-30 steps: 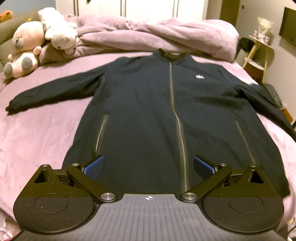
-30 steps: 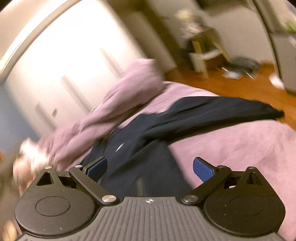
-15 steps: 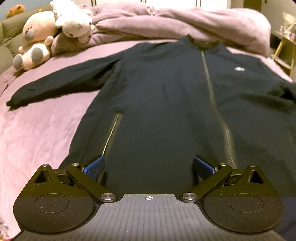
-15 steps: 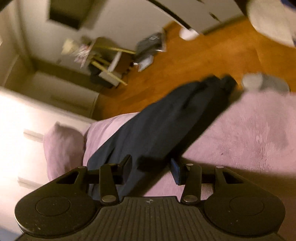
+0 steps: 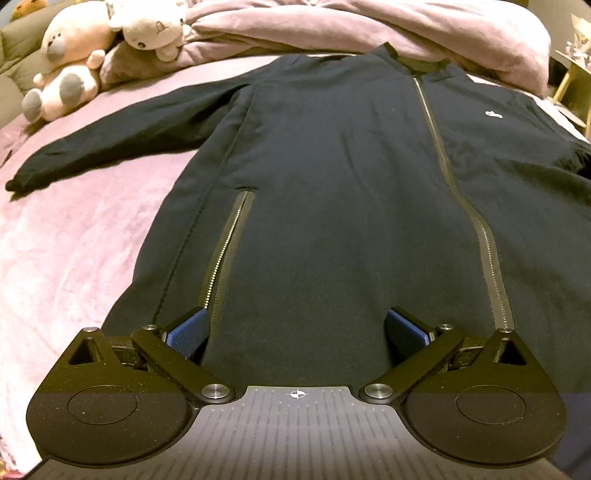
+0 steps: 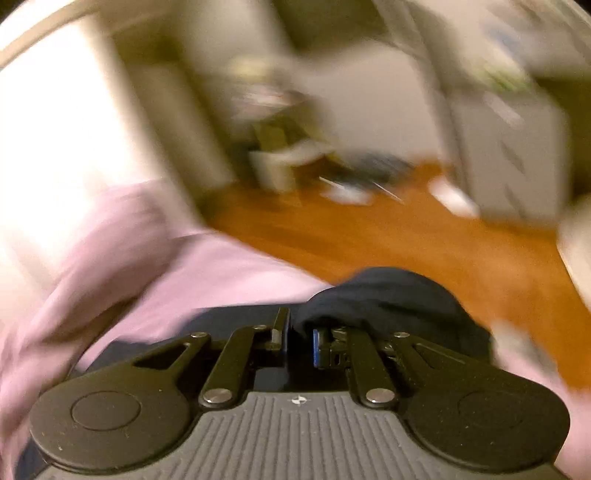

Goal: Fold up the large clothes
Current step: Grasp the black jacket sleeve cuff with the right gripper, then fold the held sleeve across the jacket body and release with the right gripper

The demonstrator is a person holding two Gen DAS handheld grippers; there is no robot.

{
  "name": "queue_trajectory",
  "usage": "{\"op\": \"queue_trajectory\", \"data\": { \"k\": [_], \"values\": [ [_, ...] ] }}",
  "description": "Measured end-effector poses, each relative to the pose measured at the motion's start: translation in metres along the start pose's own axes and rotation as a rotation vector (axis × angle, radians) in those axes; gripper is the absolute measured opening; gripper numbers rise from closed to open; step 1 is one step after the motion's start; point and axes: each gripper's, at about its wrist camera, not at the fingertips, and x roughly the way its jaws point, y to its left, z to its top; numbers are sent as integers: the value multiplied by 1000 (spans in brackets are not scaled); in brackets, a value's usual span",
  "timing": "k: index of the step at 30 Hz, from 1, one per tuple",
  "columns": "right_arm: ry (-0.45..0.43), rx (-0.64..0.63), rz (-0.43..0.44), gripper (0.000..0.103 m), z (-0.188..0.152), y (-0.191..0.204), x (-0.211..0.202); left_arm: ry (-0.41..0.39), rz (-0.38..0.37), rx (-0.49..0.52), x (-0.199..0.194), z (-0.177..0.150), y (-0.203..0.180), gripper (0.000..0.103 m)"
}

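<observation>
A dark navy zip jacket (image 5: 332, 184) lies flat, front up, on the pink bed, collar far from me. Its left sleeve (image 5: 110, 144) stretches out to the left. My left gripper (image 5: 295, 332) is open and hovers low over the jacket's hem, between the pocket zip (image 5: 225, 251) and the centre zip (image 5: 480, 229). In the blurred right wrist view my right gripper (image 6: 299, 345) is shut on a bunch of the jacket's dark sleeve fabric (image 6: 388, 299) near the bed's edge.
Two plush toys (image 5: 74, 66) sit at the far left by a bunched pink duvet (image 5: 351, 26). A wooden floor (image 6: 406, 240) with scattered items and a pale cabinet (image 6: 509, 155) lies beyond the bed's right side.
My left gripper has moved forward and left, closer over the hem. My right gripper has closed on the right sleeve and swung round with it.
</observation>
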Motion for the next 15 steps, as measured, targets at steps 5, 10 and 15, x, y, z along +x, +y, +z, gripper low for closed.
{"op": "queue_trajectory", "data": {
  "k": [5,10,15],
  "values": [
    [66,-546,309,30,-44,133,-29,0,-34,-22,1,-1,5,103],
    [228,-732,434,56,-107,164,-46,-23,-73,-1,-1,-5,9,103],
    [290,-537,449,56,-109,127,-73,-91,-104,-31,-3,-16,15,103]
  ]
}}
